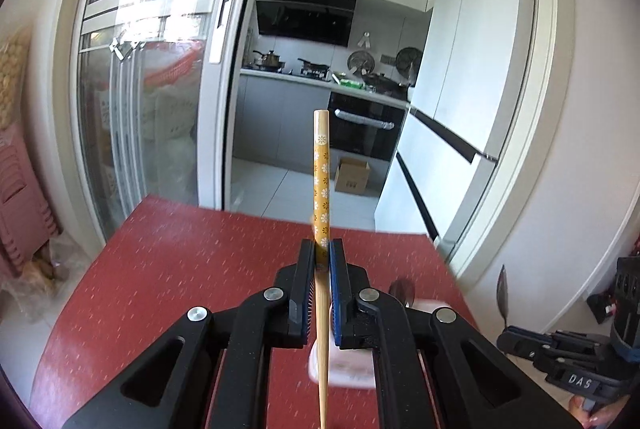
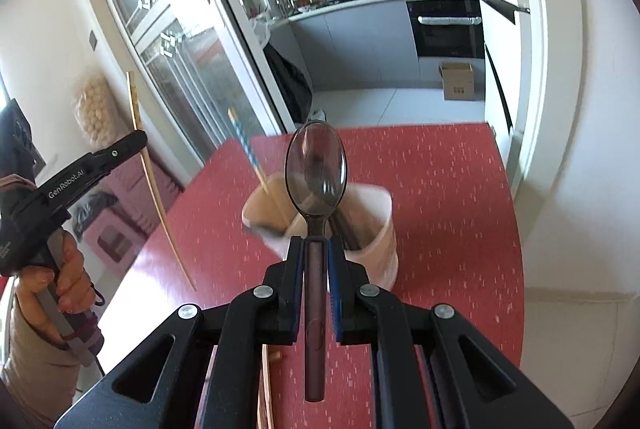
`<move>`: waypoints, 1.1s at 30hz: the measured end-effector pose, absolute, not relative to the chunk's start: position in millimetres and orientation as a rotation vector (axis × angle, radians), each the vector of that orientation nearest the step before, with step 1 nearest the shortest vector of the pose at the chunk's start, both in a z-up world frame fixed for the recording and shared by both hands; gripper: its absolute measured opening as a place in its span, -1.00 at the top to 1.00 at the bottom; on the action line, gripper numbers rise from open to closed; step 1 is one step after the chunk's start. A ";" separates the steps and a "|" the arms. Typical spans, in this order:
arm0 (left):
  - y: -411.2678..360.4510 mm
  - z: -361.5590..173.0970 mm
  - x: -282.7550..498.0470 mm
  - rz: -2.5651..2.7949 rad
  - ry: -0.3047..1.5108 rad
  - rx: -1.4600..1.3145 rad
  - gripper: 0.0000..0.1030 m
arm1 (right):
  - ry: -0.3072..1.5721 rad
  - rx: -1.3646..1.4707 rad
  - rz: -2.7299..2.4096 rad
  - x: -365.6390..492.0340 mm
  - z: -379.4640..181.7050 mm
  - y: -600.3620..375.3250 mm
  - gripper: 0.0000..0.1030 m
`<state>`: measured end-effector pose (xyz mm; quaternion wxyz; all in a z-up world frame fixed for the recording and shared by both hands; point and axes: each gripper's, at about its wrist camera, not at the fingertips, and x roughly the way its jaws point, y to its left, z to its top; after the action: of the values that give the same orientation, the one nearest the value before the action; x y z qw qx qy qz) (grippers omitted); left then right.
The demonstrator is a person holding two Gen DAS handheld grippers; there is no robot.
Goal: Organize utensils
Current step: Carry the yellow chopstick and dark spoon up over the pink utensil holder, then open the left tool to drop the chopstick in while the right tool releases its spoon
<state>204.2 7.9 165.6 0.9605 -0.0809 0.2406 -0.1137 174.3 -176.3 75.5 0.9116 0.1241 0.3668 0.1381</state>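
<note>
My left gripper [image 1: 321, 253] is shut on a wooden chopstick [image 1: 321, 189] with a yellow flower pattern, held upright above the red table [image 1: 180, 269]. My right gripper [image 2: 316, 249] is shut on the handle of a translucent brown plastic spoon [image 2: 316, 169], bowl pointing away. Just beyond the spoon stands a pale utensil cup [image 2: 376, 229] holding a blue-striped chopstick [image 2: 250, 153] and dark utensils. In the right wrist view the left gripper [image 2: 134, 141] is at the left with its chopstick [image 2: 154, 197]. The cup also shows blurred in the left wrist view [image 1: 352, 361], below the left gripper.
More wooden sticks [image 2: 266, 385] lie on the table under my right gripper. The right gripper [image 1: 560, 353] appears at the left wrist view's lower right with the spoon [image 1: 502, 293]. A glass sliding door [image 2: 172, 41], kitchen and cardboard box [image 2: 458, 81] lie beyond the table's far edge.
</note>
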 end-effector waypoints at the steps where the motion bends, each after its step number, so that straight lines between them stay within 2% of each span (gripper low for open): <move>1: 4.9 168.4 210.7 -0.231 0.482 -0.164 0.29 | 0.743 0.259 0.284 181.2 77.6 -176.4 0.76; 15: -27.1 179.0 276.2 -0.261 0.401 -0.211 0.29 | 0.587 0.240 0.268 241.3 83.2 -168.8 0.76; 23: -45.1 147.8 290.5 -0.275 0.388 -0.234 0.29 | 0.495 0.173 0.244 248.5 64.2 -157.4 0.76; 33: -51.5 108.6 282.6 -0.251 0.424 -0.186 0.29 | 0.476 0.066 0.203 250.4 26.7 -146.7 0.76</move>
<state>282.6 -51.5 108.6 0.9655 -0.0919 0.2097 -0.1240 250.4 -146.7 26.7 0.9662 0.0325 0.2354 0.1002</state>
